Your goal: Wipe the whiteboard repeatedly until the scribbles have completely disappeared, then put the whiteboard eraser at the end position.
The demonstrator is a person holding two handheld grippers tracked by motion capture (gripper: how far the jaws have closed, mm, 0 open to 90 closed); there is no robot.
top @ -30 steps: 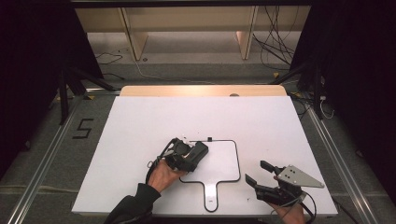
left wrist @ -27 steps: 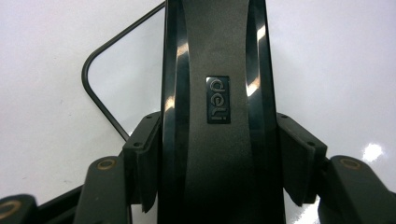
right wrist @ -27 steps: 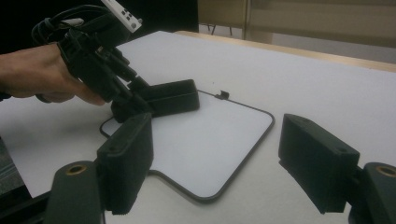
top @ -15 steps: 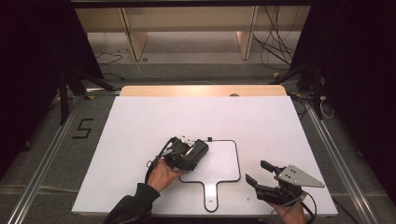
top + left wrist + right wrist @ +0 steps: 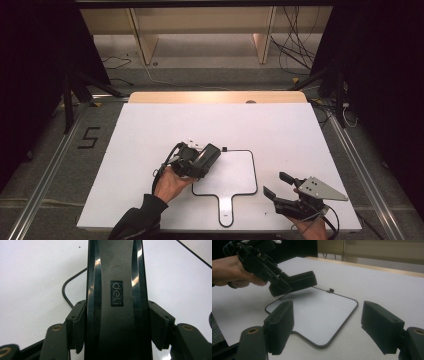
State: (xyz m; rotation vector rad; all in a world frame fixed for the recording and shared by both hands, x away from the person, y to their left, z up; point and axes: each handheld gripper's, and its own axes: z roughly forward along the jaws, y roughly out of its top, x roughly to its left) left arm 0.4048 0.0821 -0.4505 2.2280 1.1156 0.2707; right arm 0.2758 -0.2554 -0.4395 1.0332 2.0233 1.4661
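My left gripper (image 5: 202,159) hovers over the left edge of a white paddle-shaped mat (image 5: 235,172) with a black outline. It is shut on a black stapler (image 5: 211,152) marked "deli". In the left gripper view the stapler (image 5: 116,315) runs up between the two pads (image 5: 79,326), which press on both its sides. In the right gripper view, the stapler (image 5: 299,281) juts from the left gripper (image 5: 262,263) just above the mat (image 5: 319,312). My right gripper (image 5: 276,184) rests near the table's front right corner. Its fingers (image 5: 280,325) stand wide apart, open, with nothing between them.
The white table top (image 5: 150,130) has a wooden strip (image 5: 217,97) along its far edge. A small black clip (image 5: 225,148) sits on the mat's far outline. The mat's handle (image 5: 226,210) points at the front edge. Shelves and cables lie beyond.
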